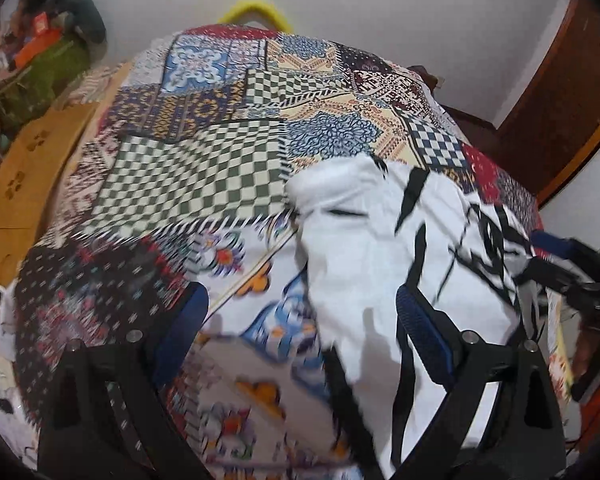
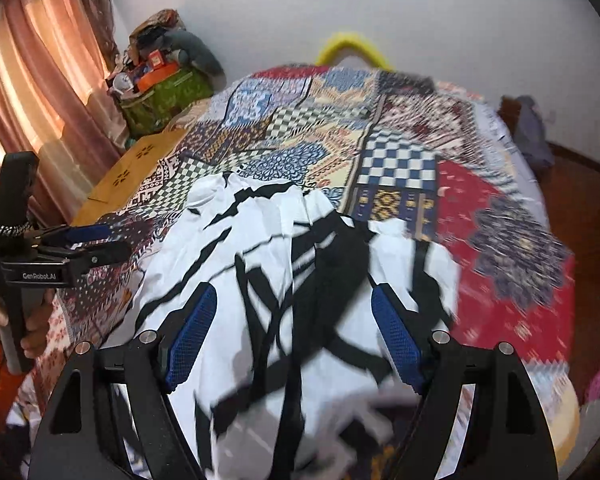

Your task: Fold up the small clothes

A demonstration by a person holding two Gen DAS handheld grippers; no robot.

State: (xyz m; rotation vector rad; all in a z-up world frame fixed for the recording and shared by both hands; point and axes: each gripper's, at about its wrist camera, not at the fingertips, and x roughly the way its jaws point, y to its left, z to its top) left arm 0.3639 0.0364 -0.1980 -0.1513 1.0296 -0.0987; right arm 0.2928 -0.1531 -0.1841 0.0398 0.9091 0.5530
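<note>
A white garment with black streaks (image 1: 360, 248) lies crumpled on the patchwork bedspread (image 1: 204, 160). My left gripper (image 1: 300, 296) hovers above its left edge, jaws wide apart; the right finger (image 1: 424, 340) is over the cloth and the left finger (image 1: 180, 320) over the bedspread. In the right wrist view the garment (image 2: 260, 232) spreads under my right gripper (image 2: 294, 292), which stands open with the cloth below both blue pads (image 2: 192, 336). Neither grips the cloth. Each gripper shows in the other's view: the right one (image 1: 568, 268), and the left one (image 2: 92, 240) held by a hand (image 2: 32, 328).
A tan board (image 1: 24, 172) lies along the bed's left side, with a green bag of clutter (image 2: 164, 96) behind it. Pink curtains (image 2: 32, 100) hang at the left. A yellow loop (image 2: 352, 46) sits at the bed's far end. Brown floor (image 2: 580, 200) lies to the right.
</note>
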